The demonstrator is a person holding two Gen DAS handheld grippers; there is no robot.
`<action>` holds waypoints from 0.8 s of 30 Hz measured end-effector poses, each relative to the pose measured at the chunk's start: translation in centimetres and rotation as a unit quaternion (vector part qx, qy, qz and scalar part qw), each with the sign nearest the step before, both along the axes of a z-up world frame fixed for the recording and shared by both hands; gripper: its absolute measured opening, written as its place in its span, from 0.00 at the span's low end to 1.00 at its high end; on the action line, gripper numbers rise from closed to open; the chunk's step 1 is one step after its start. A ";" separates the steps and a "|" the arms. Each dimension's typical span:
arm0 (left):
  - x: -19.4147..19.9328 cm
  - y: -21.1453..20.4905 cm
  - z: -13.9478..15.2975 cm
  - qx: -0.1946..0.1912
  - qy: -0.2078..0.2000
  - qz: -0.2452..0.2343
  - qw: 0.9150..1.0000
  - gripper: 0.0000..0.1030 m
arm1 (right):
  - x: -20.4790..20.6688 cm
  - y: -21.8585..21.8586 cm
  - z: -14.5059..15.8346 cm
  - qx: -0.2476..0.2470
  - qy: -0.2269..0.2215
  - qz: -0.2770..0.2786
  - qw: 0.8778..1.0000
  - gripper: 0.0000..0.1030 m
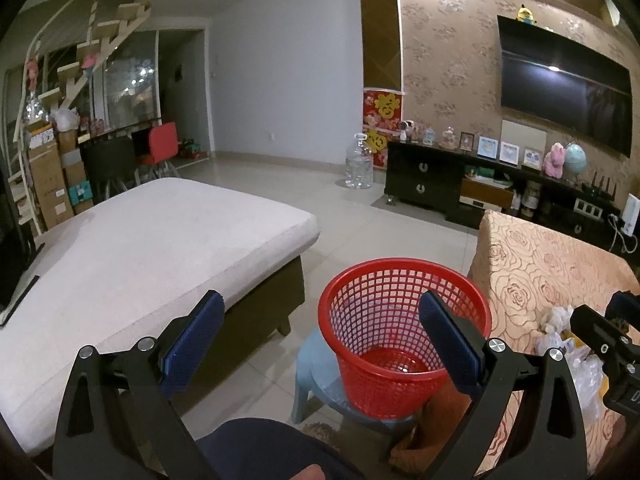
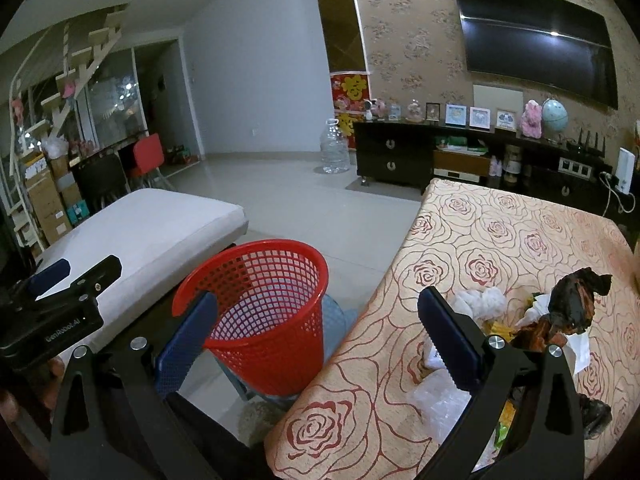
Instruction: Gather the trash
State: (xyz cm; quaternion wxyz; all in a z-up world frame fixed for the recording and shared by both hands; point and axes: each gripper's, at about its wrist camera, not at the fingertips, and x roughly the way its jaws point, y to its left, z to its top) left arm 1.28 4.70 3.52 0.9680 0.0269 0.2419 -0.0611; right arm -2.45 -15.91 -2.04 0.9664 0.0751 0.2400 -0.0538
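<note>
A red mesh basket point(image 1: 404, 328) stands empty on a small blue stool point(image 1: 320, 380); it also shows in the right wrist view point(image 2: 264, 320). Trash lies on the rose-patterned table point(image 2: 500, 232): a crumpled white tissue point(image 2: 480, 300), a dark brown wrapper point(image 2: 568, 308), clear plastic point(image 2: 444, 400) and yellow scraps. My left gripper point(image 1: 320, 332) is open and empty, held above the stool and basket. My right gripper point(image 2: 316, 328) is open and empty, over the table's left edge, with the trash just behind its right finger point(image 2: 448, 340). The trash also shows in the left wrist view point(image 1: 560, 320).
A white cushioned ottoman point(image 1: 140, 248) stands left of the basket. A black TV cabinet point(image 1: 460, 184) with ornaments runs along the far wall under a TV point(image 1: 560, 84). A large water bottle point(image 1: 358, 164) stands on the tiled floor. Boxes and chairs sit under the stairs at left.
</note>
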 end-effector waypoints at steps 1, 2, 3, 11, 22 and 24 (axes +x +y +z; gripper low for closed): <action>-0.1 0.0 0.0 0.001 0.000 -0.001 1.000 0.91 | -0.1 0.0 0.0 0.000 -0.001 0.000 1.000 0.94; 0.0 -0.1 0.0 0.001 0.000 -0.001 1.000 0.91 | -0.1 0.0 0.0 0.000 -0.001 0.000 1.000 0.94; 0.0 -0.2 0.0 0.002 0.000 -0.002 1.000 0.91 | -0.1 -0.1 0.0 0.001 -0.002 -0.001 1.000 0.94; 0.0 -0.4 -0.2 0.003 0.001 -0.003 1.000 0.91 | -0.3 -0.1 -0.1 0.003 0.001 0.000 1.000 0.94; -0.1 -0.8 -0.5 0.006 0.003 -0.006 1.000 0.91 | -0.4 -0.3 -0.2 0.006 0.000 -0.002 1.000 0.94; -0.1 -0.9 -0.7 0.007 0.003 -0.007 1.000 0.91 | -0.4 -0.4 -0.3 0.008 0.000 -0.002 1.000 0.94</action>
